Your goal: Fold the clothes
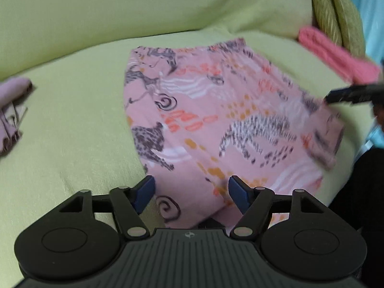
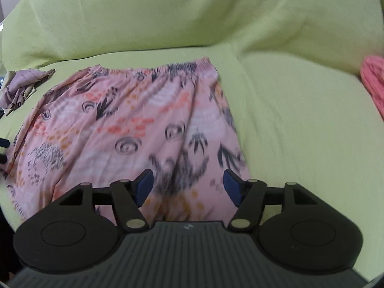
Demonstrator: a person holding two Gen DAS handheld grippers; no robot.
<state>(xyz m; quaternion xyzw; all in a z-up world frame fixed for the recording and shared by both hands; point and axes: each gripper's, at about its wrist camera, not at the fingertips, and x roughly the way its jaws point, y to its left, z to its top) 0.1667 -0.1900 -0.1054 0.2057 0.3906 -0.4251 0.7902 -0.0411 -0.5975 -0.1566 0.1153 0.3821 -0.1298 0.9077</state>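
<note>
A pink garment printed with zebras, leopards and spirals lies spread on a yellow-green sofa seat, its gathered waistband toward the backrest. My left gripper hovers open over the garment's near edge, with cloth showing in the gap and no pad pressing on it. In the right wrist view the same garment fills the left half, and my right gripper stands open above its near right corner. The right gripper's dark fingers show blurred at the garment's far right edge in the left wrist view.
A crumpled mauve cloth lies on the seat to the left. A pink knitted piece rests at the right, by a striped olive cushion. The sofa backrest rises behind.
</note>
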